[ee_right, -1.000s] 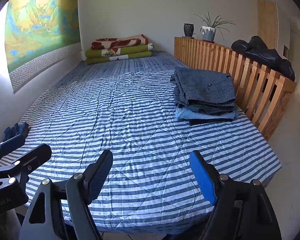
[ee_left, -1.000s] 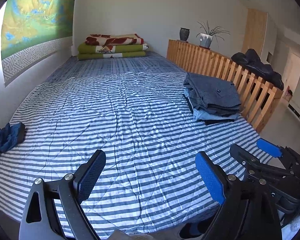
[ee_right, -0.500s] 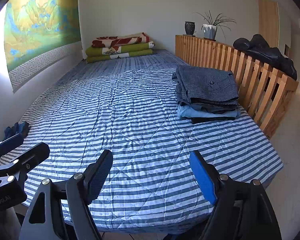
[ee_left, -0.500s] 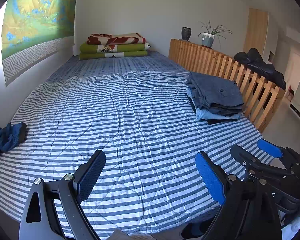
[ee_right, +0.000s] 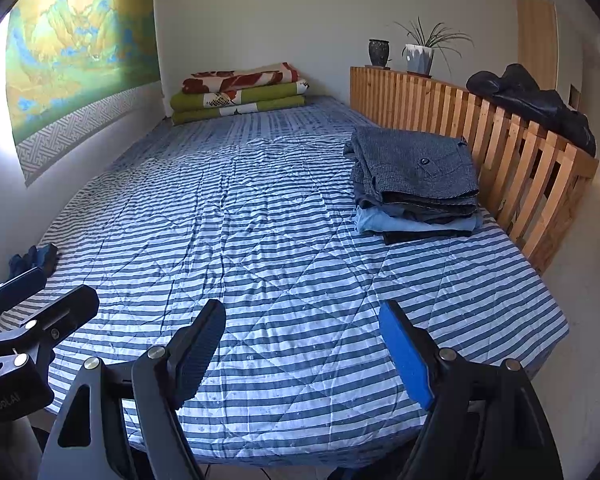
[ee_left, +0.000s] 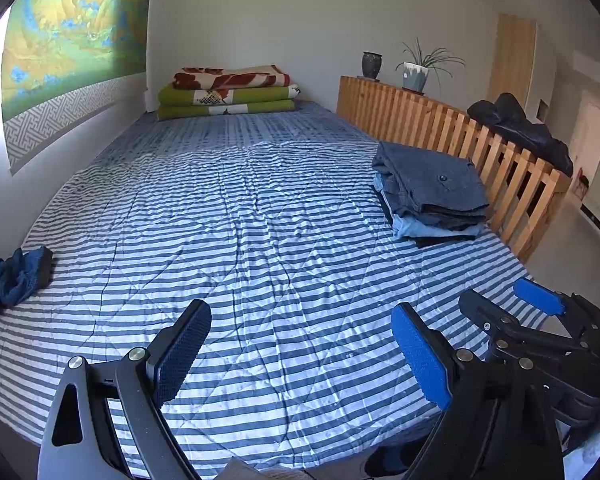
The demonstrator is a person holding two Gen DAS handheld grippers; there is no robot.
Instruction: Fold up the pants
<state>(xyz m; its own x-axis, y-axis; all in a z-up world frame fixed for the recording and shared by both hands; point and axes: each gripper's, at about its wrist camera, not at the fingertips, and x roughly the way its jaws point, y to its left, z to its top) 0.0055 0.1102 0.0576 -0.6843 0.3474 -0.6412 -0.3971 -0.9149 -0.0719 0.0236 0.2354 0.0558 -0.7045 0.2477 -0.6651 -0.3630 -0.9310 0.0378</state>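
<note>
Change since a second ago: I see almost none; both my grippers hang where they were over the near end of the bed, and the stack of folded pants sits a touch lower and larger in both views, no more.
Left gripper [ee_left: 300, 354]: jaws apart, nothing between them, only striped cover showing through the gap.
Right gripper [ee_right: 302, 354]: jaws apart and empty too; from the left wrist view I see it just beside my left one, to its right.
Stack of folded pants [ee_right: 414, 182]: lies on the bed against the wooden railing [ee_right: 512, 152], well away from both grippers; a grey pair with a button on top, a light blue one and a dark one under it.
Bed [ee_left: 260, 240]: blue and white striped quilt, wrinkled, bare across the middle between my grippers and the stack.
Blue cloth [ee_left: 16, 278]: crumpled at the bed's left edge by the wall, far across from the stack.
Folded blankets [ee_left: 228, 92]: piled at the far end of the bed.
On the railing: a dark vase [ee_right: 379, 53], a potted plant [ee_right: 420, 56] and a black garment [ee_right: 532, 104] draped over its near part.
In the way: nothing I can see between grippers and stack.
</note>
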